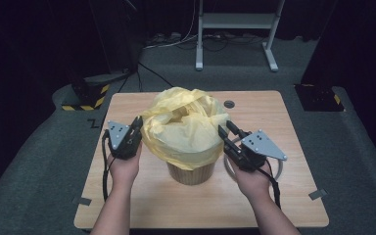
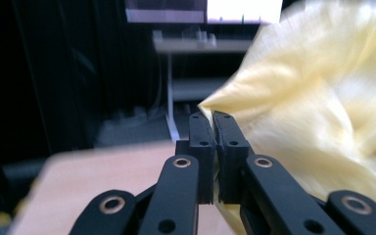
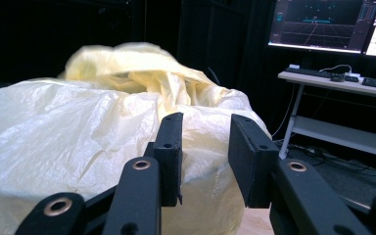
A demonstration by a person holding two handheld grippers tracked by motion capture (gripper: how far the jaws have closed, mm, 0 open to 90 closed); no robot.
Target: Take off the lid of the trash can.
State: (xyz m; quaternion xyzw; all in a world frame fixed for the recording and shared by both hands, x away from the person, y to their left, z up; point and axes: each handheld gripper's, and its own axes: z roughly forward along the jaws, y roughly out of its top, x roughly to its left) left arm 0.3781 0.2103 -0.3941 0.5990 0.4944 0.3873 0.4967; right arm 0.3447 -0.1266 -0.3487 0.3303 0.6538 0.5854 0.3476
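A crumpled yellow plastic bag (image 1: 183,129) is draped over a brown round bin (image 1: 192,174) at the middle of the wooden table (image 1: 274,196). My left gripper (image 1: 138,125) is at the bag's left side. In the left gripper view its jaws (image 2: 210,117) are pressed together with a thin fold of the bag (image 2: 323,98) pinched between them. My right gripper (image 1: 227,128) is at the bag's right side. In the right gripper view its jaws (image 3: 205,120) stand apart, with the bag (image 3: 78,127) bulging just beyond the tips.
A small round grommet (image 1: 229,104) sits in the table behind the bag. Beyond the far edge stands a white desk frame (image 1: 235,29) with cables on the floor. A monitor (image 3: 323,24) and a desk are off to my right. Black-and-yellow striped corners (image 1: 85,98) flank the table.
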